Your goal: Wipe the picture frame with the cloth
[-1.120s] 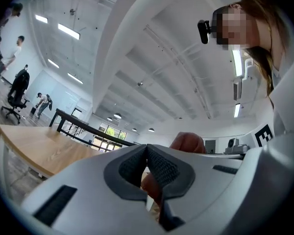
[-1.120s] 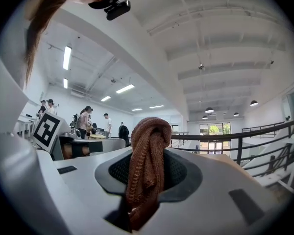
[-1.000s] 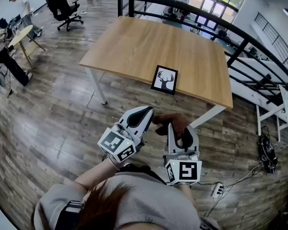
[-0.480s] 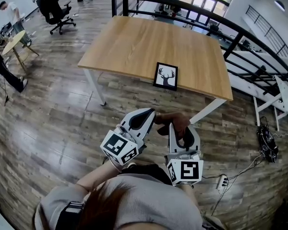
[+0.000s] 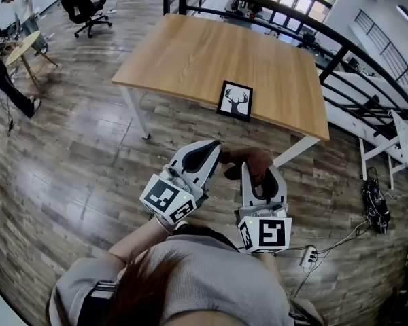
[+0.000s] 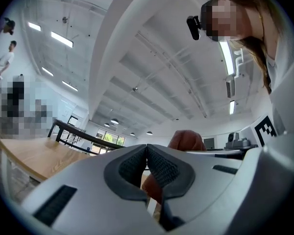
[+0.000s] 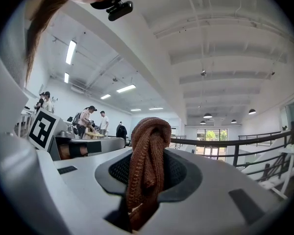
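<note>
Head view puts the picture frame (image 5: 236,100), black with a deer's head in silhouette, on the wooden worktop (image 5: 190,53) close to its near edge, apparently lying flat; it is well ahead of both sets of fingers and touched by neither. The cloth (image 5: 247,161), brown and knitted, is bunched at the tips of the right gripper (image 5: 253,174); its fingers are clamped on it, and the right gripper view shows a fold standing up between the pads. The left gripper (image 5: 213,147) sits just beside it, fingers pressed together with nothing between them; in the left gripper view the cloth shows only behind their tips. Both grippers hang close to the person's chest, over the plank floor (image 5: 75,155), short of the worktop.

Over the last second little has changed: the right fingers have kept their hold on the cloth, the left have stayed shut, and neither has reached out; frame and grippers alike sit a touch higher in the head view, so the gap between them looks much the same. I judge that wiping has not begun; the cloth is ready, and the next move calls for carrying the right fingers forward and down onto the frame, perhaps with the left steadying it. Far past the fingertips a dark railing (image 5: 340,53) runs behind the worktop; an office chair (image 5: 85,5) stands away to their left.
</note>
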The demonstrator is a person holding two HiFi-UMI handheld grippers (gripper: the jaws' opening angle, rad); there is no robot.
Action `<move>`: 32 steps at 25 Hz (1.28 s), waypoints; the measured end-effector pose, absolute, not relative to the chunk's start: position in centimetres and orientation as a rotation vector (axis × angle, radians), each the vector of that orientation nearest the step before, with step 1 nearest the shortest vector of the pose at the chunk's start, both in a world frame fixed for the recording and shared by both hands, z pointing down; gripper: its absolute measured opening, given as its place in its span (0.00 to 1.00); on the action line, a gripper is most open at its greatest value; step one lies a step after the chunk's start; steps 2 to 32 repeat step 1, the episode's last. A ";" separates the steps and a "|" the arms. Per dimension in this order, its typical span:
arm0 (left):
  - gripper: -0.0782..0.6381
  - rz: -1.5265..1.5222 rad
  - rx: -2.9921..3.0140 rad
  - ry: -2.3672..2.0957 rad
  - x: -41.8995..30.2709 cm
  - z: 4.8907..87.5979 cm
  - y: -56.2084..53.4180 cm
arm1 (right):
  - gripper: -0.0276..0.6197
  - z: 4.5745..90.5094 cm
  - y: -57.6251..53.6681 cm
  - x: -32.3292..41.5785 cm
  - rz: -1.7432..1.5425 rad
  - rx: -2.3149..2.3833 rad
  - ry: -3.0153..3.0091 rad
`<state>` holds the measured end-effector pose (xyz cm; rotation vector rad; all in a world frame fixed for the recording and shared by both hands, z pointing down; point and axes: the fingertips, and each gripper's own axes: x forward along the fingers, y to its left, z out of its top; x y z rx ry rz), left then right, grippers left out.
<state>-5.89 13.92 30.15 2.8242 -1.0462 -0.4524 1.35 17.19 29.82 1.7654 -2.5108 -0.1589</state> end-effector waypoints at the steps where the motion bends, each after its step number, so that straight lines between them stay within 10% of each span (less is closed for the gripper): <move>1: 0.12 -0.462 2.819 -1.048 -5.7 30.0 13.8 | 0.25 29.7 17.0 1.6 -0.162 1.761 -2.516; 32: 0.12 -0.462 2.819 -1.048 -5.7 30.0 13.8 | 0.25 29.7 17.0 1.6 -0.162 1.761 -2.516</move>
